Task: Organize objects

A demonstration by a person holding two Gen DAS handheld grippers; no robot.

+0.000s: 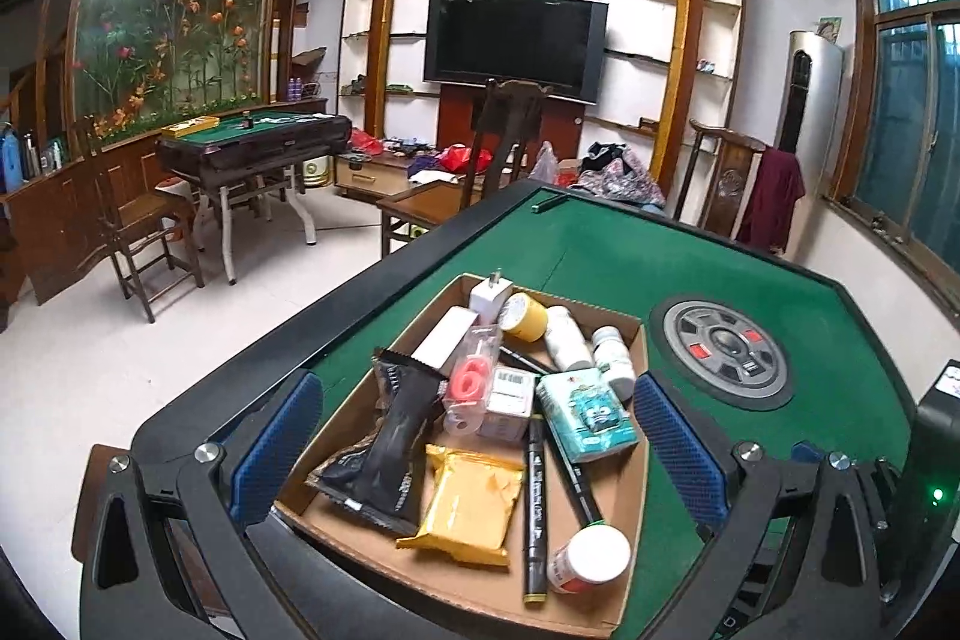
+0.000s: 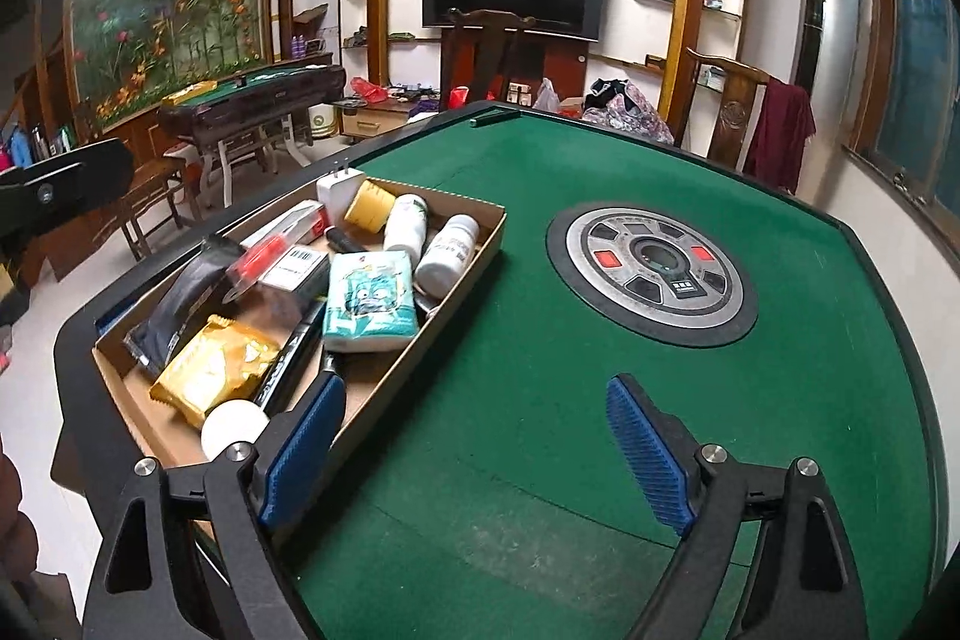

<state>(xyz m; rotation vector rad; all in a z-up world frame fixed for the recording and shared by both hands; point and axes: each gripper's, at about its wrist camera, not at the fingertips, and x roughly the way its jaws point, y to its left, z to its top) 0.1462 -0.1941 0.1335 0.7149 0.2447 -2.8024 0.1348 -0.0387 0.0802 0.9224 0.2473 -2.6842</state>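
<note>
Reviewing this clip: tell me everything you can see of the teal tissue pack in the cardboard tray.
The teal tissue pack is a soft, plastic-wrapped block printed with a cartoon face, its wrapper closed. It lies tilted on top of other items toward the right side of the cardboard tray, its lower end over a black marker. A white pill bottle lies close beside it; a white barcoded box touches its other side. Neither gripper touches it.

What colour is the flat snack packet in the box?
Yellow-gold snack packet, clearest in the left wrist view.
</note>
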